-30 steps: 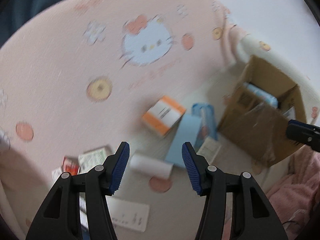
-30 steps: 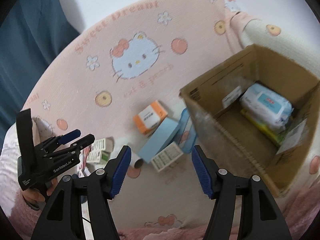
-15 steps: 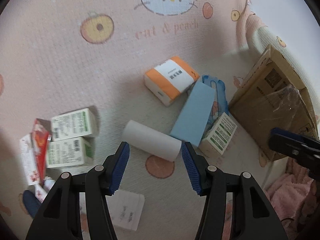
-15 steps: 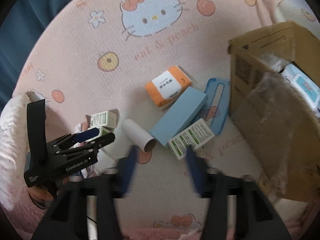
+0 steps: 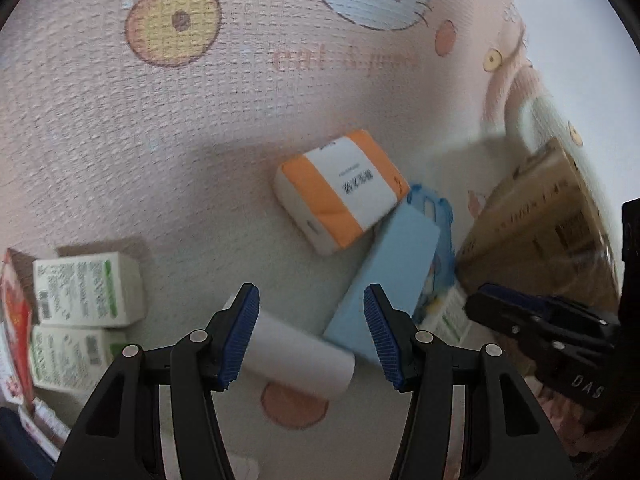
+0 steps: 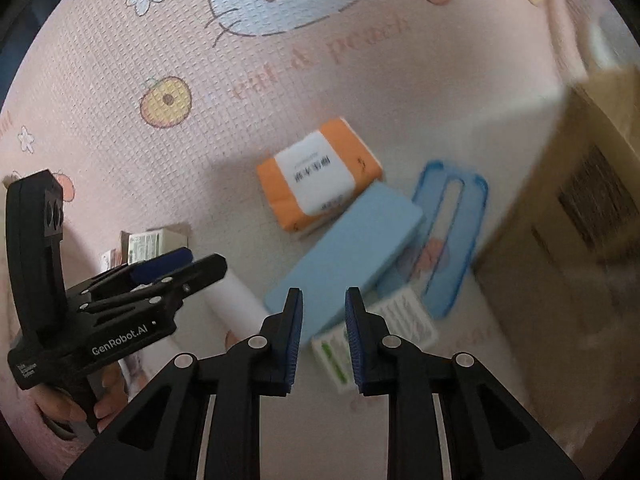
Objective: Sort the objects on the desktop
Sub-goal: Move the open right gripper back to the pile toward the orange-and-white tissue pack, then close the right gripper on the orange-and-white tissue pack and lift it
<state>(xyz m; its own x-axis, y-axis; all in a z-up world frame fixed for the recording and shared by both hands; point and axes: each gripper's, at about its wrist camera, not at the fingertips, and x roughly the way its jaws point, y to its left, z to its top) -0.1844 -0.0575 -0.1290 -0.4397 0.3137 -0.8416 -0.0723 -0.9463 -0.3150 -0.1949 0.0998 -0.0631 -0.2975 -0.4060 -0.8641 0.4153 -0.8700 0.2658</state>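
Pink blanket point(image 5: 120, 128) under scattered boxes point(image 5: 342, 190), paper roll point(image 5: 298, 360).

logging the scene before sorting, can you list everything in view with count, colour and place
mat: one, pink with cat and fruit prints, under everything
tissue pack: one, orange and white, mid mat
blue box: one, light blue, touching the tissue pack's near corner
blue tray: one, blue outline, flat, between blue box and carton, partly under the box
roll: one, white, lying between the left gripper's fingers
green-print boxes: two, white and green, stacked at far left
small green box: one, white and green, by the blue box's near end
red pack: one, red, left edge
carton: one, brown cardboard, right
left gripper: black, blue pads, open
right gripper: black, blue pads, nearly closed, empty
hand: one, holding the left gripper
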